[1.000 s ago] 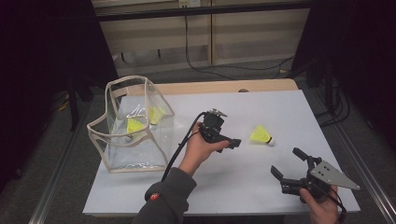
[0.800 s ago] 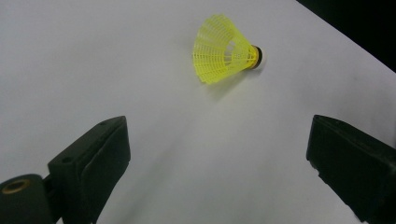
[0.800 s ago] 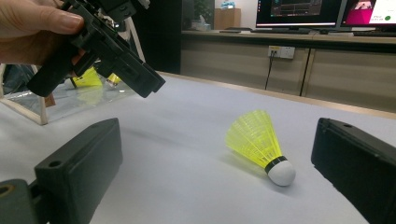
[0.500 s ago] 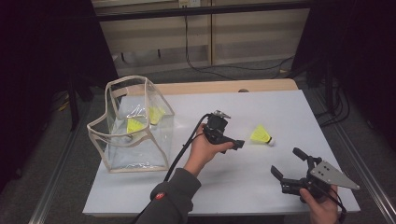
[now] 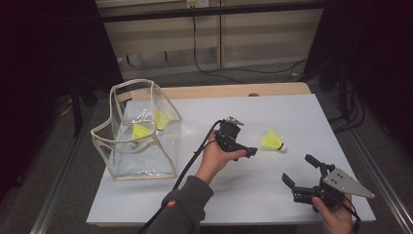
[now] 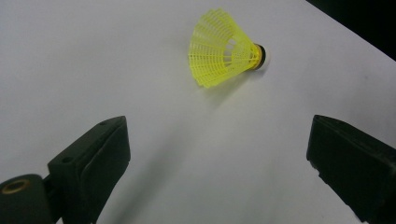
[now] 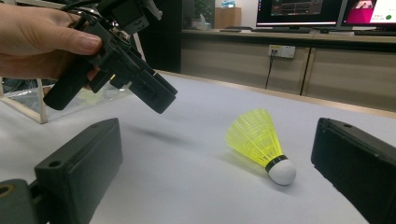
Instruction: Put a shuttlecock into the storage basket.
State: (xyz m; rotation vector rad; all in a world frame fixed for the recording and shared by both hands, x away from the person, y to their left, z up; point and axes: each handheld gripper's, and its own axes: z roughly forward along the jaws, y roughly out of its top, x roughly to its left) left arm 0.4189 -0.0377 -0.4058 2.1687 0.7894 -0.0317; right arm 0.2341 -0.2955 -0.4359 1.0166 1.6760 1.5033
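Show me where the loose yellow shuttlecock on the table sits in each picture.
High view: shuttlecock right of centre, beside the left tool.
Left gripper view: upper middle, beyond the open jaws.
Right gripper view: centre right, cork toward the camera.
Shared landmark: the white table.

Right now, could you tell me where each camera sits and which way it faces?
High view: above the near side, looking forward and down on the table; forearms, left gripper and right gripper show.
Left gripper view: looks down between its jaws.
Right gripper view: low, looks across the table; left gripper passes.
All share the loose shuttlecock.
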